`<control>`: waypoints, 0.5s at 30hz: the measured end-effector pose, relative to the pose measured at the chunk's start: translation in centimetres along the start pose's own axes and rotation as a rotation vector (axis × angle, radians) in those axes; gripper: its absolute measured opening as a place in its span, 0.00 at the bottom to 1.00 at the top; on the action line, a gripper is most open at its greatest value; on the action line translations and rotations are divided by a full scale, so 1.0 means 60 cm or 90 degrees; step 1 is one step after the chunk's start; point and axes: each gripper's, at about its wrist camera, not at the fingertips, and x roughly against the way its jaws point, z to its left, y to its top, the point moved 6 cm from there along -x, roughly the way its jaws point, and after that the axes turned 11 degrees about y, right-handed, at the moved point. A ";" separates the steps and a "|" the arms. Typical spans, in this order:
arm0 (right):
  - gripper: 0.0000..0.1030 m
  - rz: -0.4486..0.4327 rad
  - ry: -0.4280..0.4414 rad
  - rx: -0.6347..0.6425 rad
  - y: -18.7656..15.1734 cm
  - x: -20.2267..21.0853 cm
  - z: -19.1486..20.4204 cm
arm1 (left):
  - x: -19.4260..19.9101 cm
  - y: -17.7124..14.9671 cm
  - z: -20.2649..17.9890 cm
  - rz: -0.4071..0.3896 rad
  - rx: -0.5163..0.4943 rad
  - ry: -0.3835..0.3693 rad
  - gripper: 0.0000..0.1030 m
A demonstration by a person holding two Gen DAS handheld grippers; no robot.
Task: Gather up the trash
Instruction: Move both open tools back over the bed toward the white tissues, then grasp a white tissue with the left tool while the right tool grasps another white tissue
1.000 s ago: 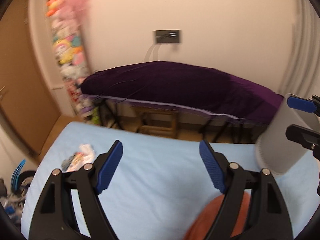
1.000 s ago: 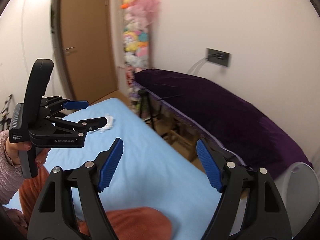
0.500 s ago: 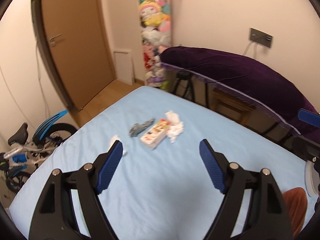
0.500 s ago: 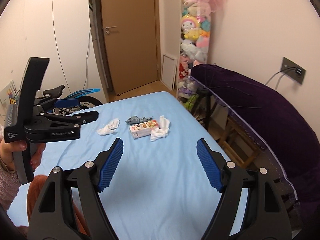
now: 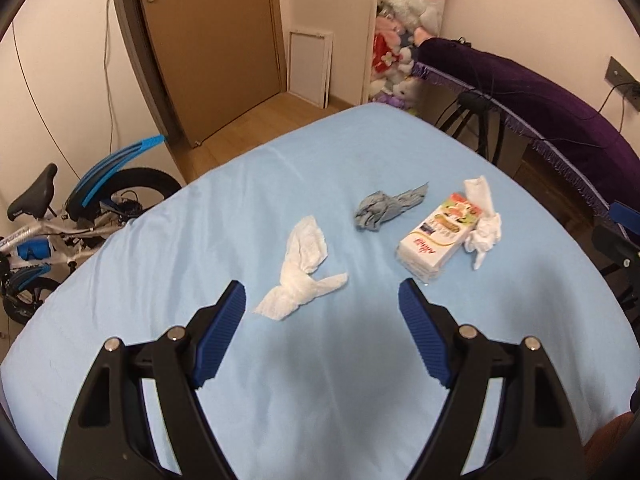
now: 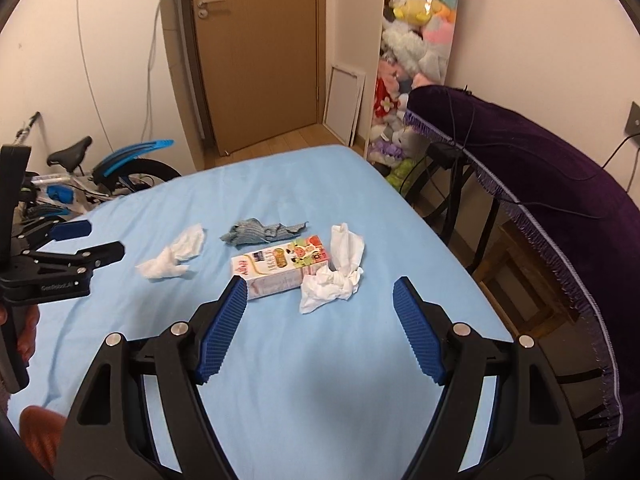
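Observation:
Trash lies on a light blue bed [image 5: 320, 380] [image 6: 320, 360]. A crumpled white tissue [image 5: 302, 274] [image 6: 174, 258] sits just ahead of my open left gripper [image 5: 322, 304], nothing between its jaws. Beyond it lie a grey rag [image 5: 384, 210] [image 6: 260, 232], a small white carton [image 5: 438, 240] [image 6: 280, 270] on its side, and a second white tissue [image 5: 482, 226] [image 6: 338, 276] touching the carton. My right gripper [image 6: 320, 300] hangs open above the bed, the carton and second tissue just ahead of it. The left gripper [image 6: 86, 242] also shows at the left of the right wrist view.
A bicycle [image 5: 60, 220] stands left of the bed near a brown door [image 6: 260, 52]. A purple-draped table [image 6: 540, 168] runs along the bed's right side. A shelf of plush toys [image 6: 416, 40] stands in the corner. A white frame [image 6: 344, 100] leans on the wall.
Both grippers swung left and dropped toward the bed. The view went from the purple table and wall to the trash, which now lies close ahead. Both jaws stayed open.

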 end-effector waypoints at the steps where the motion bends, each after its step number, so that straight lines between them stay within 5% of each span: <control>1: 0.71 0.005 -0.001 -0.004 -0.001 -0.021 -0.007 | -0.023 -0.003 0.003 0.011 0.002 0.001 0.77; 15: 0.71 0.087 -0.005 -0.042 -0.049 -0.269 -0.075 | -0.217 -0.041 0.004 0.101 0.001 0.013 0.77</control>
